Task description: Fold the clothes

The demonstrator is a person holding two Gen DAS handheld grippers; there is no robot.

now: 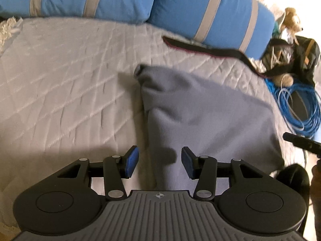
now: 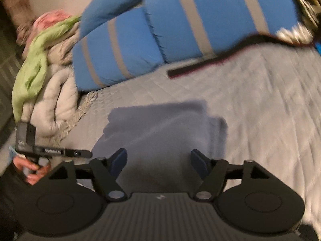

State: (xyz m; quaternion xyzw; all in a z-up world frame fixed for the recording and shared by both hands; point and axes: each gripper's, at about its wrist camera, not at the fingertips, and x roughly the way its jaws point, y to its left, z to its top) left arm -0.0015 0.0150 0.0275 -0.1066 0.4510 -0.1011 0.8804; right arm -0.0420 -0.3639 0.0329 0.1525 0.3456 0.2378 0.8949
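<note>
A grey garment [image 1: 200, 116] lies on the quilted bedspread [image 1: 60, 80], bunched along its left edge with a corner pointing toward the pillows. My left gripper [image 1: 159, 163] hovers open just above its near left edge, nothing between the blue pads. In the right wrist view the same grey garment [image 2: 160, 126] looks like a folded rectangle, and my right gripper [image 2: 158, 161] stands open over its near edge, holding nothing. The other gripper's body [image 2: 50, 150] and the hand [image 2: 32, 170] holding it show at the left.
Blue pillows with grey stripes [image 1: 200, 10] line the head of the bed. A dark strap [image 1: 200, 49] lies across the bedspread. A coiled blue cable [image 1: 297, 108], a dark bag [image 1: 291, 60] and a plush toy [image 1: 291, 18] sit at the right. Green and pale clothes [image 2: 44, 70] pile at the left.
</note>
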